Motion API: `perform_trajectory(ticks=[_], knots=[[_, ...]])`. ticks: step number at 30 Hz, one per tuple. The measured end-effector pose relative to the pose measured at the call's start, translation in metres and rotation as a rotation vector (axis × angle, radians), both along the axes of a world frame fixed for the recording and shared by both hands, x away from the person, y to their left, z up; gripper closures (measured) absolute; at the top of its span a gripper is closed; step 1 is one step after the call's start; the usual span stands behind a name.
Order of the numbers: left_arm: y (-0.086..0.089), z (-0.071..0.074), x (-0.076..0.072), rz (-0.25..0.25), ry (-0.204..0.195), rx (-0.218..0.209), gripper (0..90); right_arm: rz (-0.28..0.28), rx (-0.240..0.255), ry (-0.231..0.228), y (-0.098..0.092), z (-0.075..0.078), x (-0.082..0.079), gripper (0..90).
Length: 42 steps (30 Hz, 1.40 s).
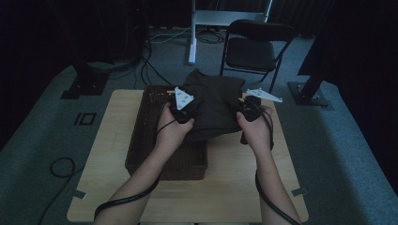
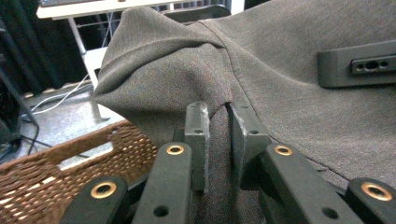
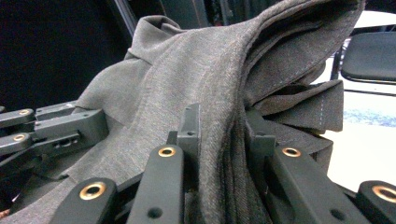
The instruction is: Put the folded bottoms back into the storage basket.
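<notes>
A dark grey-brown garment (image 1: 213, 101) is held up above the table between both grippers. My left gripper (image 1: 185, 110) is shut on a fold of the garment (image 2: 261, 65), with cloth pinched between its jaws, which stand close together (image 2: 218, 135). At the garment's right side my right gripper (image 1: 248, 110) is shut on a thick bunch of layered cloth (image 3: 219, 84), the fabric running down between its jaws (image 3: 222, 135). The left gripper (image 3: 56, 128) lies against the cloth at the left of the right gripper view. Part of the right gripper (image 2: 359, 65) rests on the cloth in the left gripper view.
A brown wicker basket (image 1: 141, 140) sits on the left half of the wooden table (image 1: 234, 183), partly under the garment; its woven rim (image 2: 60, 158) lies below the left gripper. A black folding chair (image 1: 253, 49) stands beyond the table. Cables cross the grey carpet.
</notes>
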<state>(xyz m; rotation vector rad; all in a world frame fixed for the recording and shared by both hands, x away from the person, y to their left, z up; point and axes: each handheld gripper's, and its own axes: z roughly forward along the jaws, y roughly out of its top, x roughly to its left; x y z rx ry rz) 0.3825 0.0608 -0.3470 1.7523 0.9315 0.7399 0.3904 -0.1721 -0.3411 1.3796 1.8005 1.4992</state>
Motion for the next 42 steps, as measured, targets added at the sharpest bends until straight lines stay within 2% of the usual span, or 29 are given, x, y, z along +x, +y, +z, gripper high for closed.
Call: perform_trajectory(ticks=[15,27,30,33,42], knots=[[0.054,-0.001,-0.002,0.072,0.004,-0.002,79.2,0.064,0.014,-0.012,0.055,0.004,0.009,73.4],[0.097,-0.008,-0.002,0.142,0.014,0.006,79.2,0.105,0.009,-0.014,0.106,-0.002,0.017,73.4],[0.104,-0.015,-0.001,0.154,0.018,0.002,79.2,0.115,-0.004,-0.014,0.118,-0.007,0.018,73.4],[0.108,-0.023,0.000,0.164,0.025,-0.007,79.2,0.114,-0.006,-0.010,0.122,-0.011,0.019,73.4],[0.112,-0.043,0.004,0.182,0.053,0.004,79.2,0.099,-0.029,0.011,0.132,-0.033,0.023,73.3]])
